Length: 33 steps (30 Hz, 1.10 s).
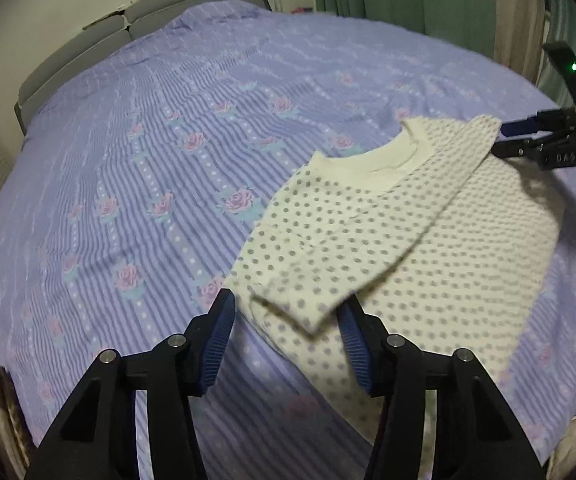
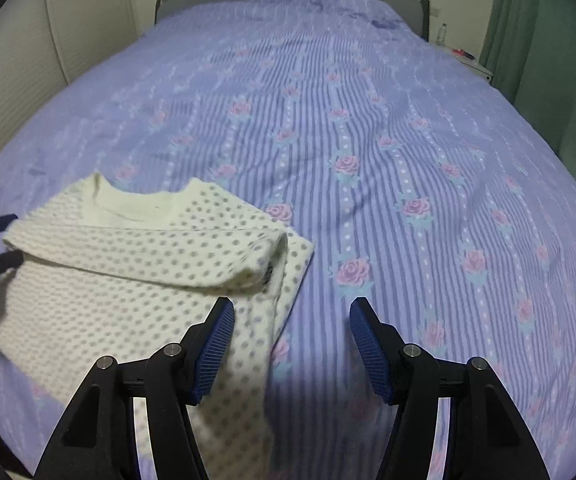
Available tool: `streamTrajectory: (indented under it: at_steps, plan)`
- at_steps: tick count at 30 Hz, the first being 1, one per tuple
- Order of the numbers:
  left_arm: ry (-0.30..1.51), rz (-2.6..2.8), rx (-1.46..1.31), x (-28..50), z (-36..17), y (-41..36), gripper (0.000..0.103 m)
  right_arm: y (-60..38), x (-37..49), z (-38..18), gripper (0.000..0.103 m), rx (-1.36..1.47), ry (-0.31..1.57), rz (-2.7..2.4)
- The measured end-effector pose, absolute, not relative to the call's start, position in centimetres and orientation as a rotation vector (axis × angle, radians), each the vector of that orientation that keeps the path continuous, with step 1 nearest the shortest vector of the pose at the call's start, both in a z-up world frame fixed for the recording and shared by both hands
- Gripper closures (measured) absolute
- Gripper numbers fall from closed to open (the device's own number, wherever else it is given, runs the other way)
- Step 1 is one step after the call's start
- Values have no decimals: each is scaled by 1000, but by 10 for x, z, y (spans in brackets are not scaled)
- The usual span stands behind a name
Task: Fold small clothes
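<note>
Now the spotted top (image 1: 388,232) lies on the bed (image 1: 167,160), sleeves folded across, with left gripper (image 1: 288,320) and right gripper (image 2: 292,324) both released, grasping nothing.

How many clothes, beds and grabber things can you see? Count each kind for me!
Clothes: 1, the dotted top
Beds: 1, the bed with the purple flowery cover
Grabbers: 2, the left gripper and the right gripper
Total: 4

Left gripper (image 1: 288,312) and right gripper (image 2: 292,316) angle downward, jaws parted.
</note>
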<state>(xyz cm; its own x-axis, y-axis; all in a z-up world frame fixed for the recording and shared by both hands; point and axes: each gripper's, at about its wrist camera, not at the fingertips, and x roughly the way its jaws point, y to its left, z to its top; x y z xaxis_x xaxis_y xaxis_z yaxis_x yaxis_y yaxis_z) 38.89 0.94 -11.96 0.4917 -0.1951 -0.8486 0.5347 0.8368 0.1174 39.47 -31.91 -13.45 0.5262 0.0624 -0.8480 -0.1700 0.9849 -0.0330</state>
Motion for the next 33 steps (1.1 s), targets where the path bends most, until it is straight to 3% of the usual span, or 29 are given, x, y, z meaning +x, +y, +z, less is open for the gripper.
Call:
streamTrajectory:
  at_steps: [14,31,33]
  plan:
    - [961,-296,123,420,-108,45,56,-320,429,-126,46,16,939,115]
    - [1044,-398,-344,281,-123,68,60,-340,305,-138,46,253,881,106]
    - [1062,-387,-348,281,-127,61,61,-346,299,-147,53,284,894,91]
